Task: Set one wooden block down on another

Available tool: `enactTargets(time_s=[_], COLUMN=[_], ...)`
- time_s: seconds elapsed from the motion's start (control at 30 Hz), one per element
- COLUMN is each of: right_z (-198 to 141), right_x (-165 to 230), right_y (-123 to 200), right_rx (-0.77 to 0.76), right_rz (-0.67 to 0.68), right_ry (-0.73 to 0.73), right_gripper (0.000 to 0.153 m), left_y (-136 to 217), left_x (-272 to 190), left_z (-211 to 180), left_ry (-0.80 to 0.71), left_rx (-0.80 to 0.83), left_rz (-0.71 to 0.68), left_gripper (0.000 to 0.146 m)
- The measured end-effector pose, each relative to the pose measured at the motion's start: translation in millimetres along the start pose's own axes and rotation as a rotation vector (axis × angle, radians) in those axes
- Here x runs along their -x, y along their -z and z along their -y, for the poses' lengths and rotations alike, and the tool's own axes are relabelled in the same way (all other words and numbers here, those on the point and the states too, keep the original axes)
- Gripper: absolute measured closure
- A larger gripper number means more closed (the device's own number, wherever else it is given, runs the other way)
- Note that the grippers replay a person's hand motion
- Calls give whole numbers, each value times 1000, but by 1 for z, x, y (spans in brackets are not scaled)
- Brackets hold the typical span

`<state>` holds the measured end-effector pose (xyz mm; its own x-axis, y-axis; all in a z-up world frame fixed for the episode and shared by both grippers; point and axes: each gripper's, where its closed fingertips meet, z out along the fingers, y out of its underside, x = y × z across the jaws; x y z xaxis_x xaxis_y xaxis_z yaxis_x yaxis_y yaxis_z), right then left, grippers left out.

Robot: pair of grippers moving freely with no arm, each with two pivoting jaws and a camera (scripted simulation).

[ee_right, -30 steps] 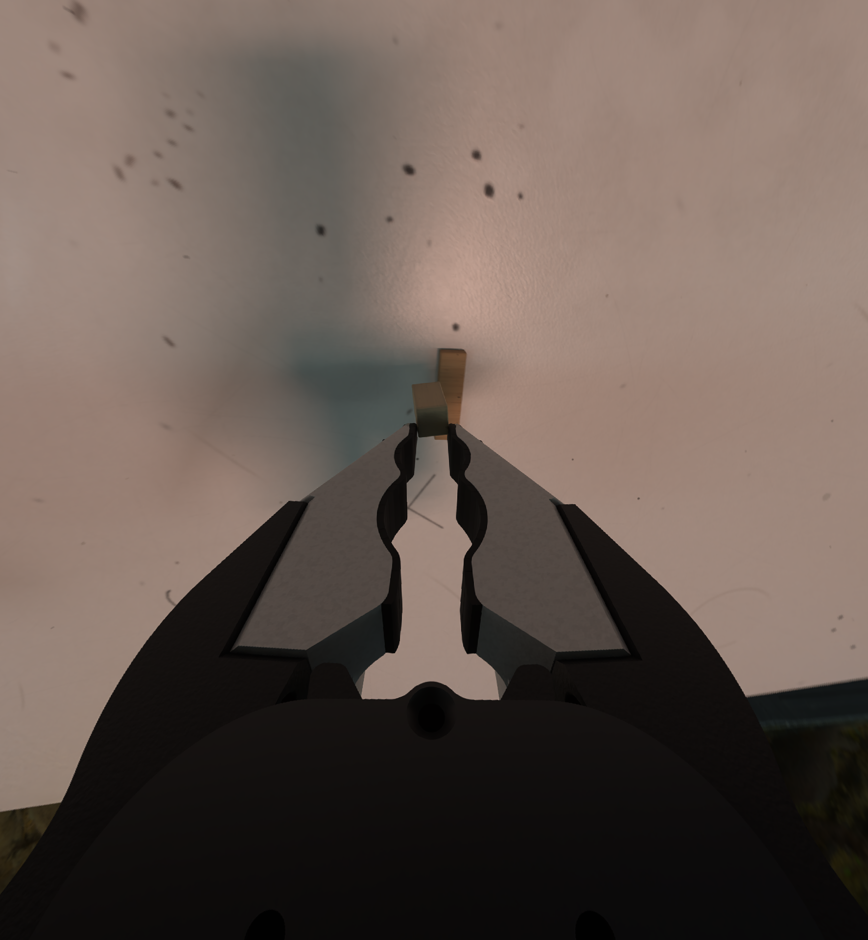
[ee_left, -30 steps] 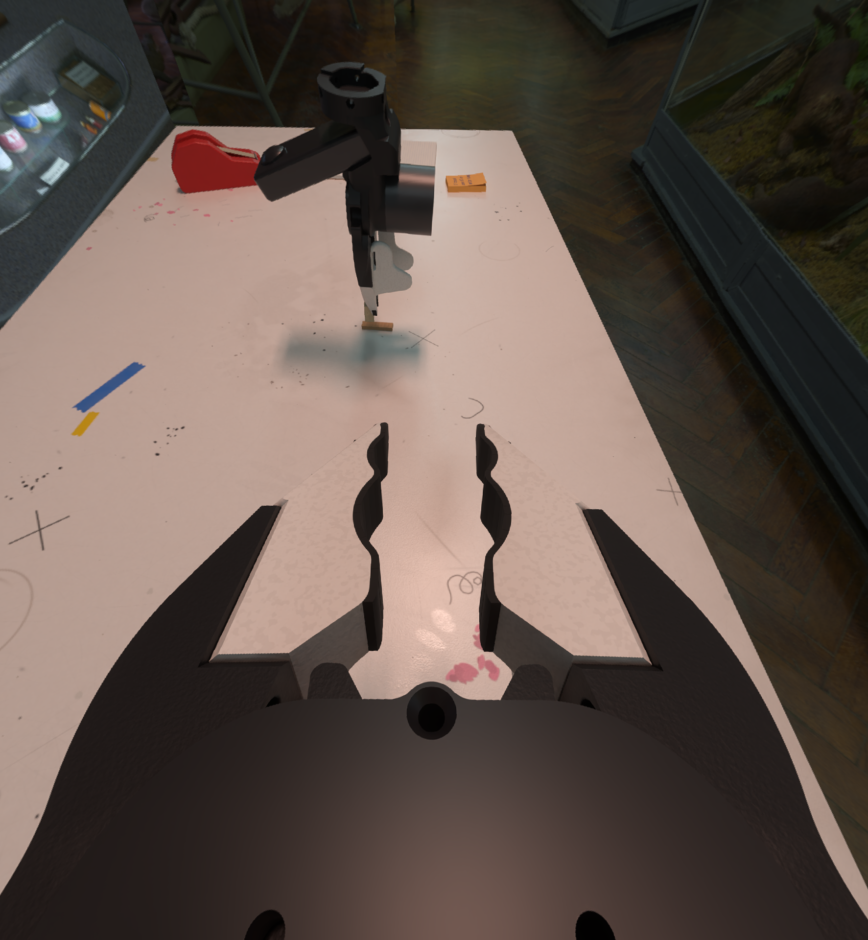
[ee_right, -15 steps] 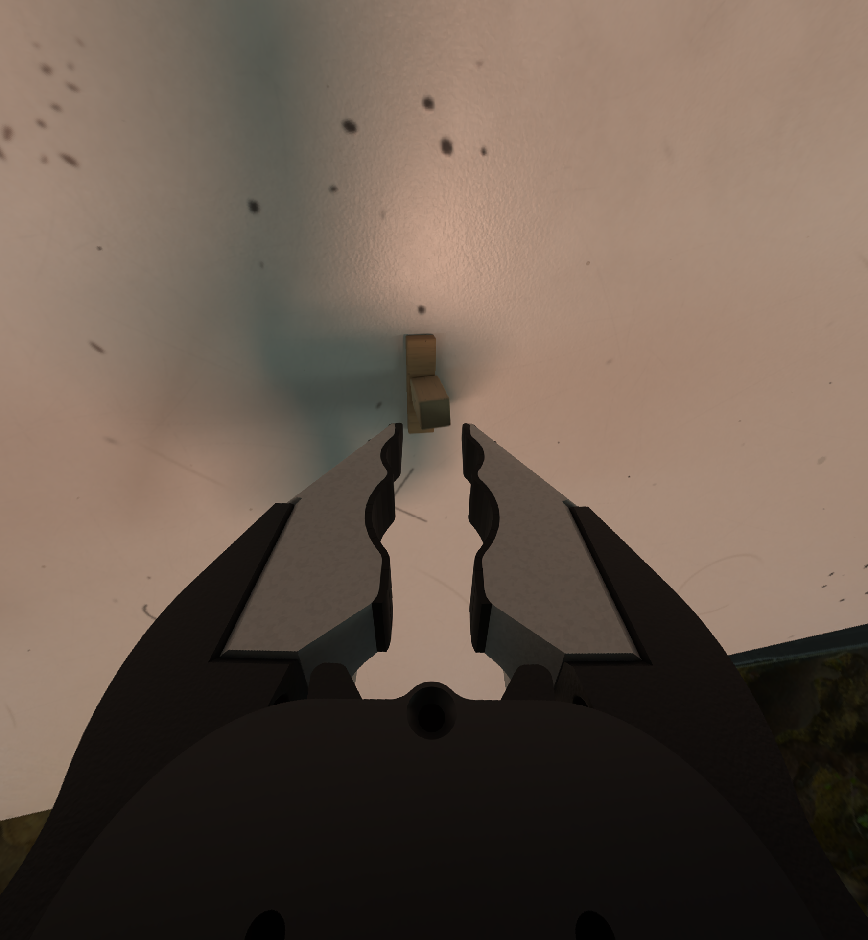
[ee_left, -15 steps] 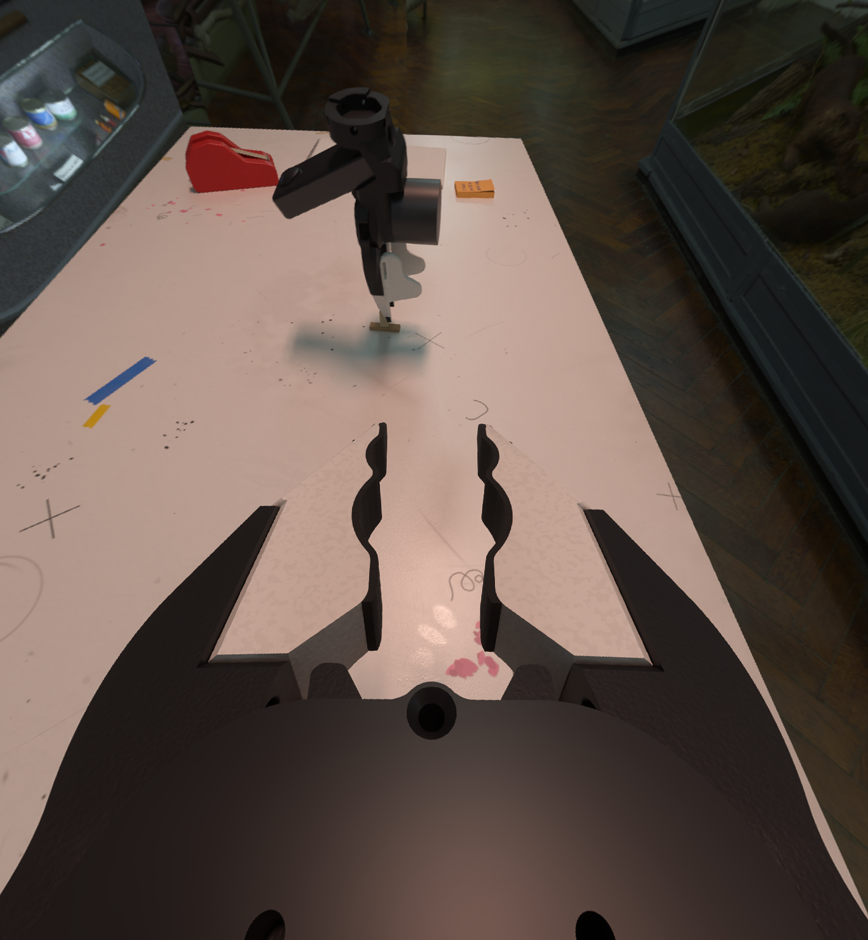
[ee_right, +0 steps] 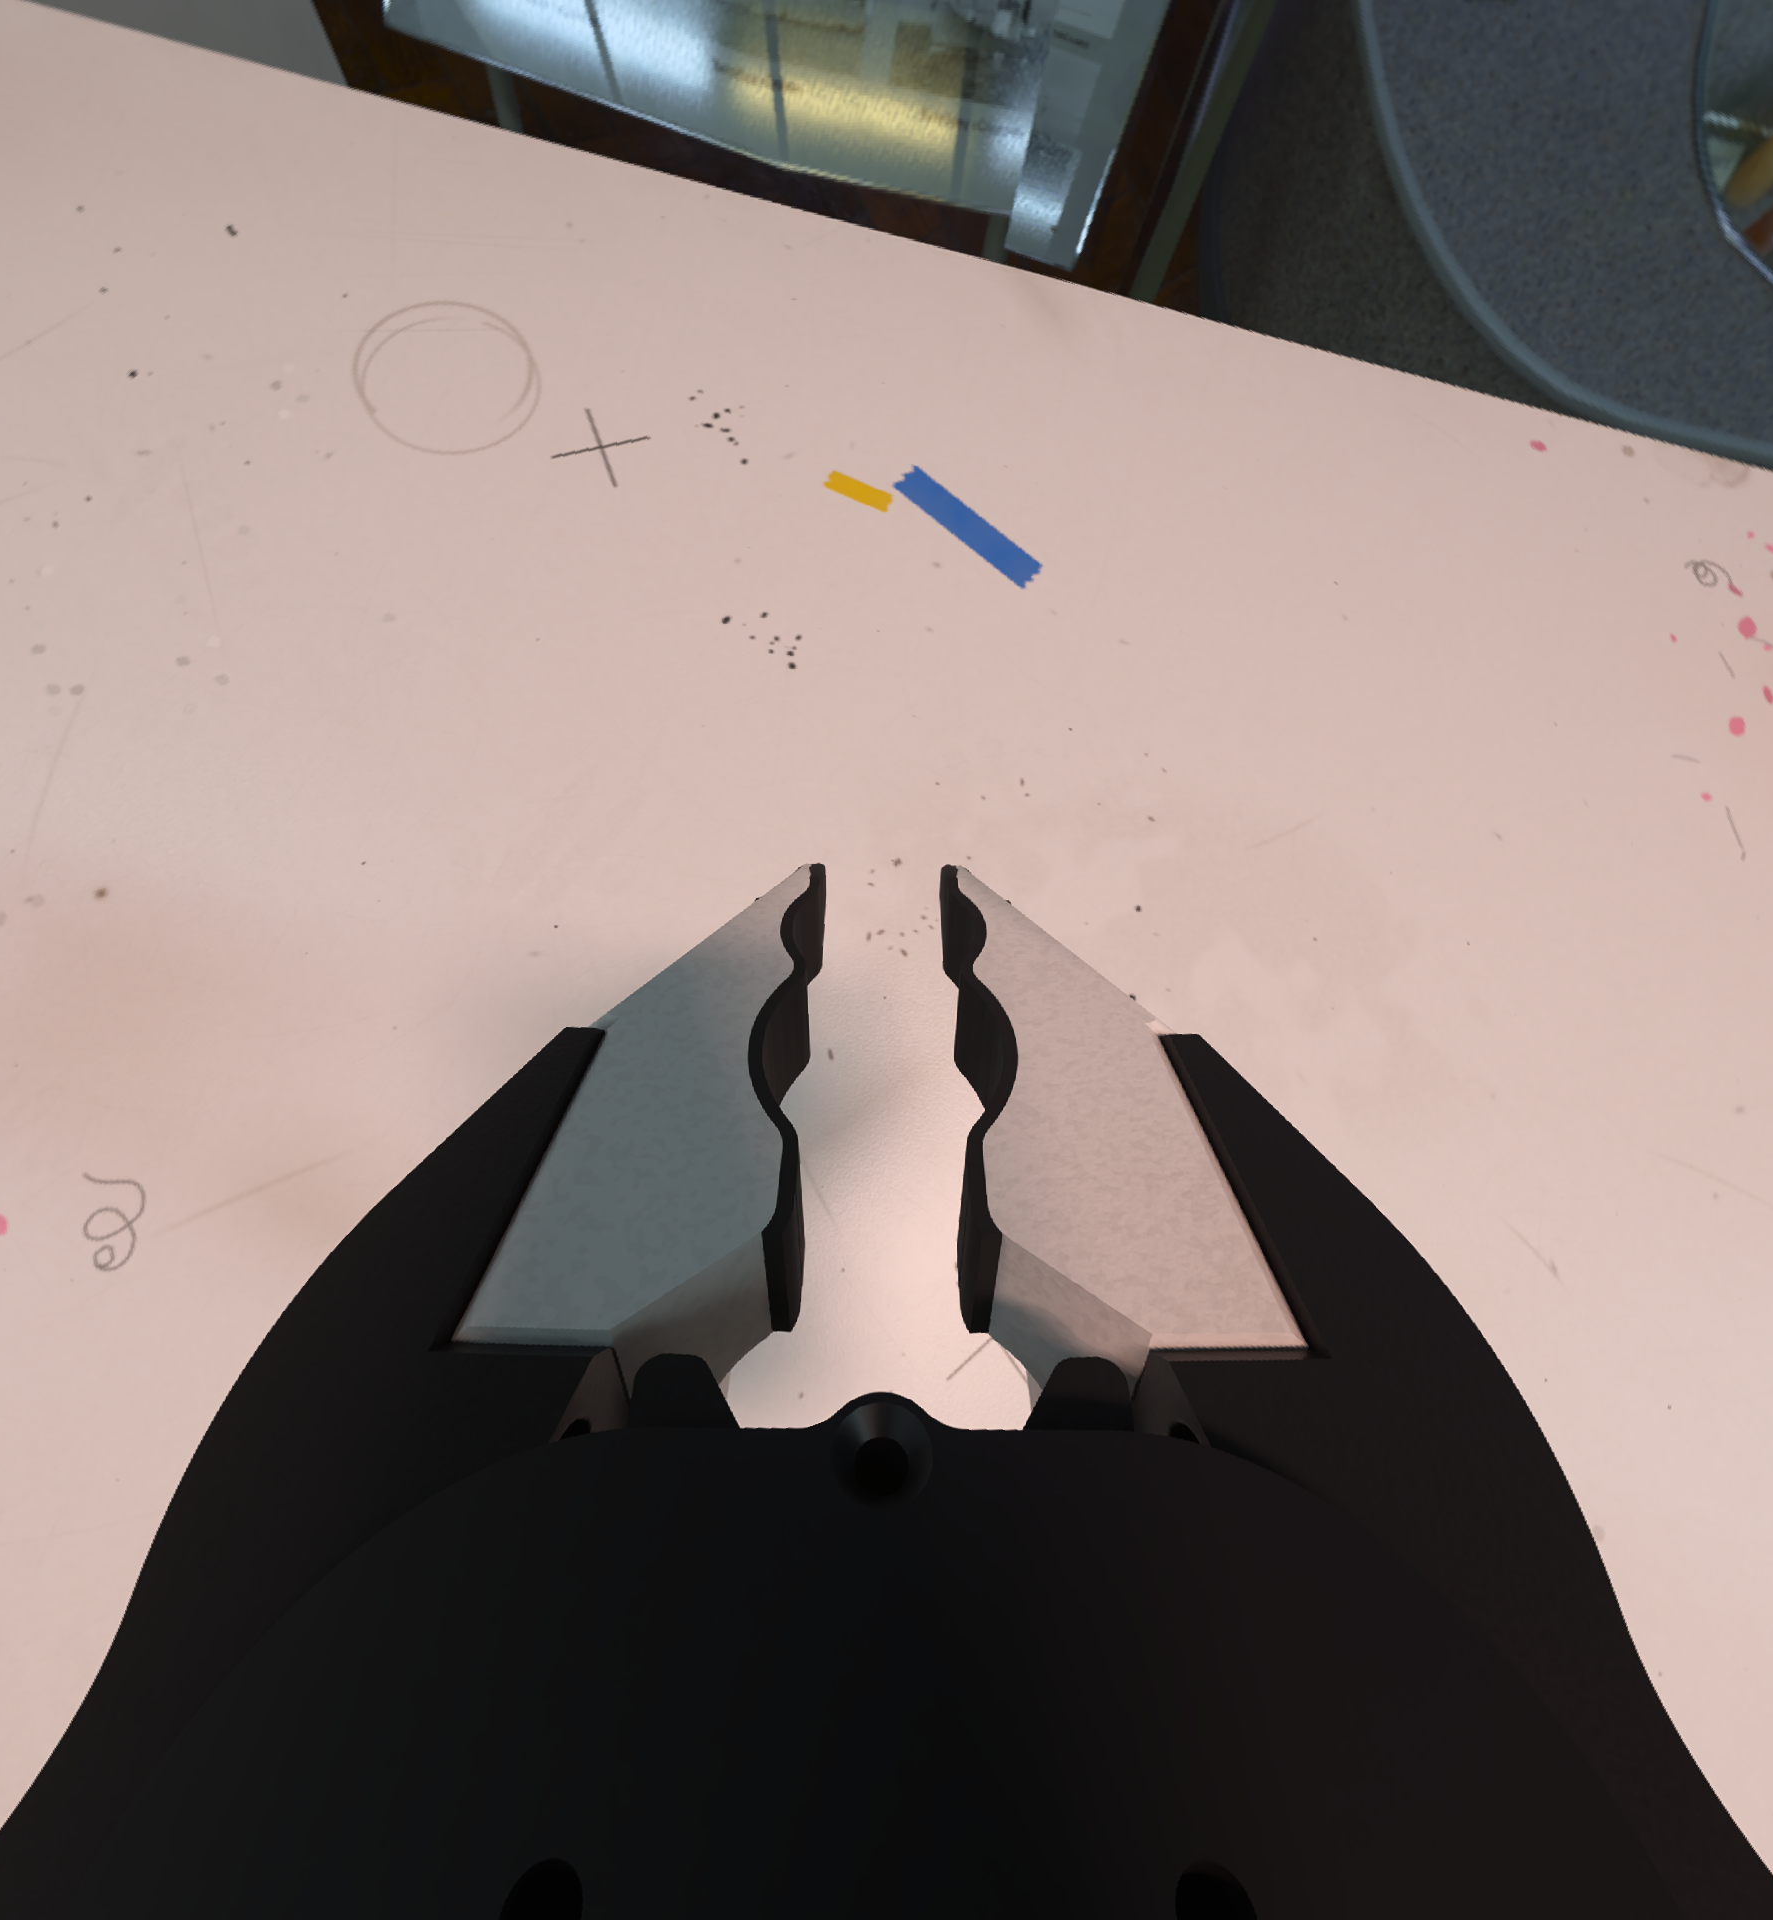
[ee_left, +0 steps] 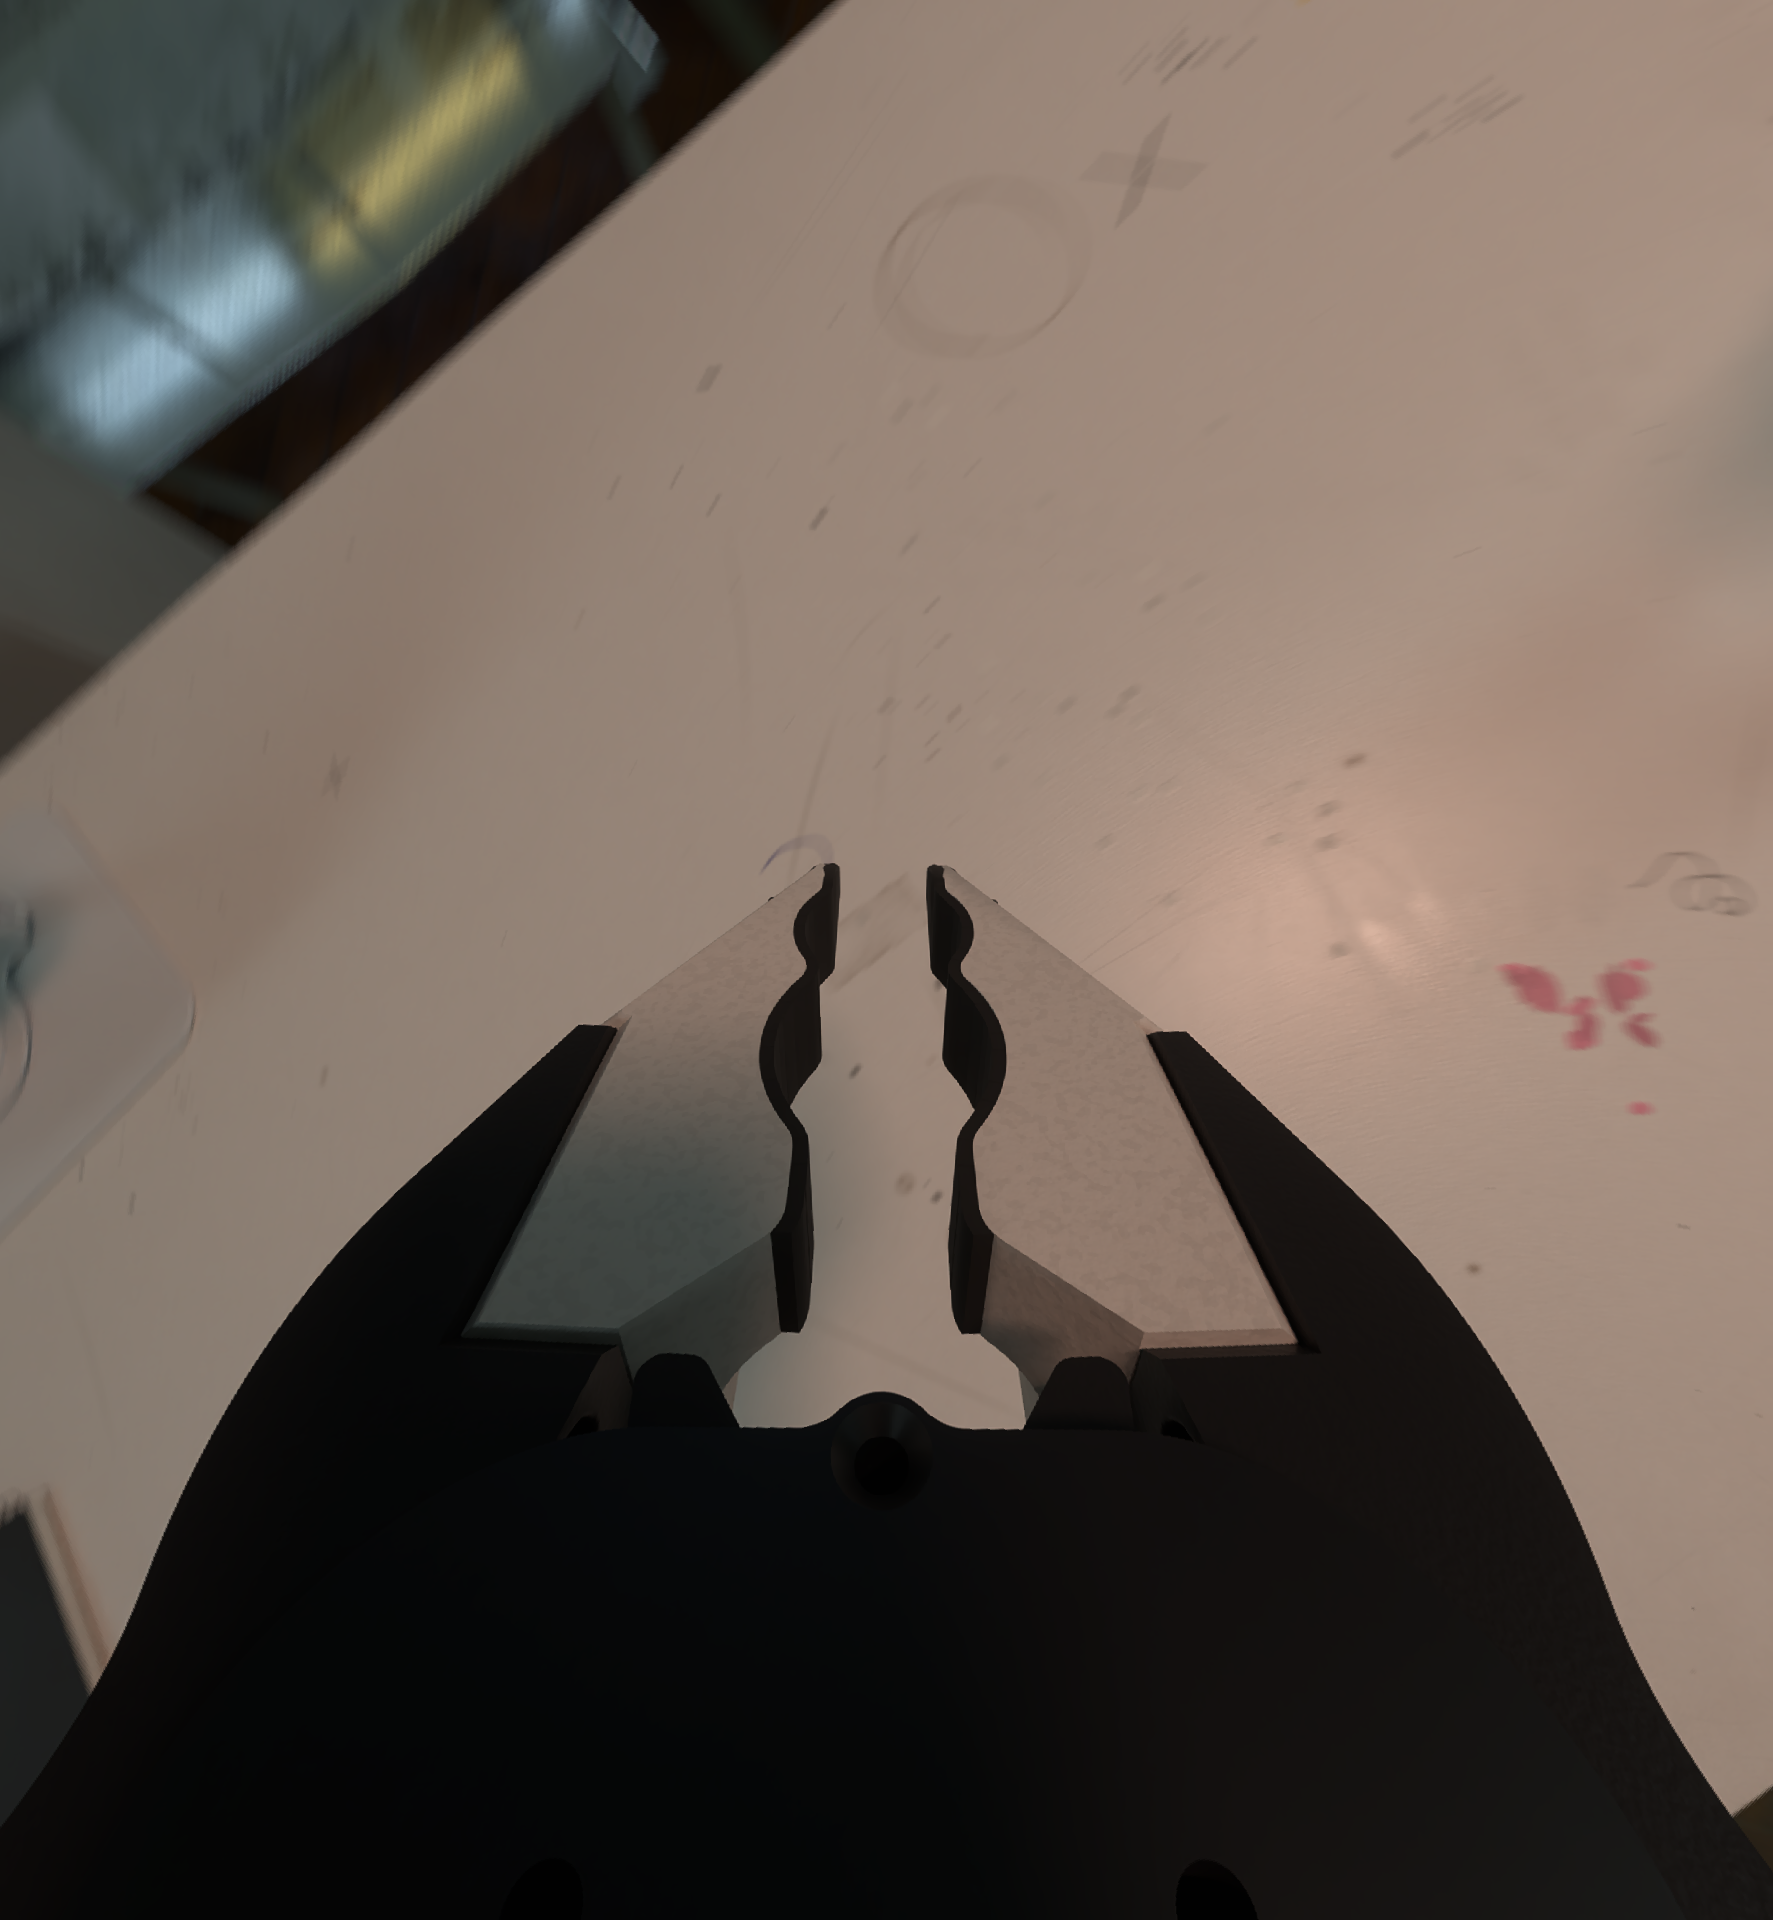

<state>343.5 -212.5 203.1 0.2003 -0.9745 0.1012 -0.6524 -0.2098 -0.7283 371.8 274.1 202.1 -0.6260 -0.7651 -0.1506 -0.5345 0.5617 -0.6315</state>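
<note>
no wooden block shows in either view. my left gripper (ee_left: 882, 871) and right gripper (ee_right: 882, 871) both hang released, empty, over the pale table (ee_right: 1277, 831). only my right view shows blue tape (ee_right: 968, 526) beside yellow tape (ee_right: 857, 490).

Left view motion-blurred, dim, right view sharp
</note>
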Motion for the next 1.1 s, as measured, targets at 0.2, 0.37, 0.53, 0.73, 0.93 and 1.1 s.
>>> enactTargets(time_s=[0.2, 0.37, 0.53, 0.73, 0.93, 1.1], right_z=[-1, -4, -10, -18, -20, -21], right_x=[13, 19, 25, 26, 27, 26], right_y=[-11, -21, -30, -38, -38, -39], right_rx=[40, 76, 125, 182, 191, 199], right_rz=[-4, -18, -16, -21, -18, -19], right_ry=[61, 101, 132, 145, 160, 160], right_gripper=[130, 130, 130, 129, 128, 128], left_y=[-38, -46, -43, -56, -73, -84], left_x=[51, 47, 19, 33, 31, 33], left_z=[-38, -48, -112, -155, -162, -163], left_ry=[114, 151, 264, 344, 373, 352], left_rx=[158, 186, 516, 688, 712, 707], left_rz=[31, -60, -207, -139, -170, -149], left_gripper=[137, 139, 144, 141, 133, 128])
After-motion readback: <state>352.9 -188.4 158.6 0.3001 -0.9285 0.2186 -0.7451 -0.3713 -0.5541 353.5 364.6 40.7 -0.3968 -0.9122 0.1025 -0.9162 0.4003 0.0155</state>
